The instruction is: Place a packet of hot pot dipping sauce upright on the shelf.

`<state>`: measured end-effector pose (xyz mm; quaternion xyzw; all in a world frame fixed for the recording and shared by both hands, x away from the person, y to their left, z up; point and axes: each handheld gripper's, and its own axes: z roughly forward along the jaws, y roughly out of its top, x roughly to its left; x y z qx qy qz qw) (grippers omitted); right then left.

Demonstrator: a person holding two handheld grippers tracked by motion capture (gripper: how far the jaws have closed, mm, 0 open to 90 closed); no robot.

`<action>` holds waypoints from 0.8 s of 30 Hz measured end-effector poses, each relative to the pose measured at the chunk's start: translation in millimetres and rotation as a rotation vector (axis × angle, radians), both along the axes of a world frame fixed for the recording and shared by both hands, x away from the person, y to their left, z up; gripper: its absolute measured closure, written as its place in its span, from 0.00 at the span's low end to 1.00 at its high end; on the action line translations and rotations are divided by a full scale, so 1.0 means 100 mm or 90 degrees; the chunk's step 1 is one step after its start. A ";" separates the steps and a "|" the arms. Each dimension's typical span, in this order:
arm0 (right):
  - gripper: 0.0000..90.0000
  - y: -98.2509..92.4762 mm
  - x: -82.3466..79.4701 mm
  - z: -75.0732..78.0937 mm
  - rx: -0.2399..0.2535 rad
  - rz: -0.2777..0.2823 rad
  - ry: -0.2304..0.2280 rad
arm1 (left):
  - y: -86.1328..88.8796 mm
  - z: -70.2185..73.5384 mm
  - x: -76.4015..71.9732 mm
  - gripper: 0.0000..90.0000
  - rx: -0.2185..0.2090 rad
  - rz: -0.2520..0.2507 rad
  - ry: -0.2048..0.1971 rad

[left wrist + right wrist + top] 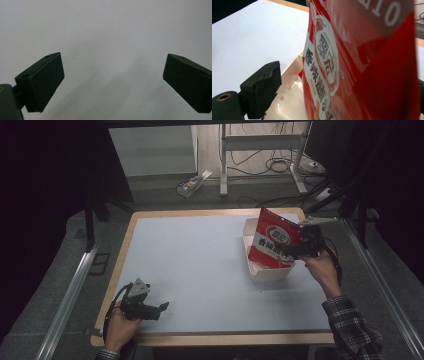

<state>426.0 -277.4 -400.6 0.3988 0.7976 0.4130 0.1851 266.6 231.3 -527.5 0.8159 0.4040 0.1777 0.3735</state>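
Note:
A red snack bag (274, 240) with white lettering stands upright in a shallow cream tray (270, 271) at the table's right side. My right gripper (296, 251) reaches the bag from the right at its lower edge. In the right gripper view the bag (362, 62) sits between the jaws. The left jaw stands apart from it over the tray (287, 100), and the bag hides most of the right jaw. My left gripper (162, 307) rests near the front left corner, open, with bare table between its jaws (112, 72).
The pale grey table top (190, 265) has a wooden rim. Beyond its far edge are a small box (190, 185) on the floor, a metal desk frame (260, 150) and loose cables. Metal rails run along both sides.

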 end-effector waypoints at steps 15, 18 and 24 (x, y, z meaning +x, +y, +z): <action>0.08 -0.05 -0.14 0.07 -0.009 0.007 -0.003 | -0.02 -0.01 0.00 0.04 0.004 -0.007 0.001; 0.08 -0.04 -0.17 0.08 -0.007 0.008 -0.004 | -0.03 -0.01 0.00 0.04 0.007 -0.013 0.000; 0.07 -0.05 -0.23 0.09 -0.013 0.013 -0.005 | -0.02 0.00 -0.01 0.04 -0.008 -0.014 -0.004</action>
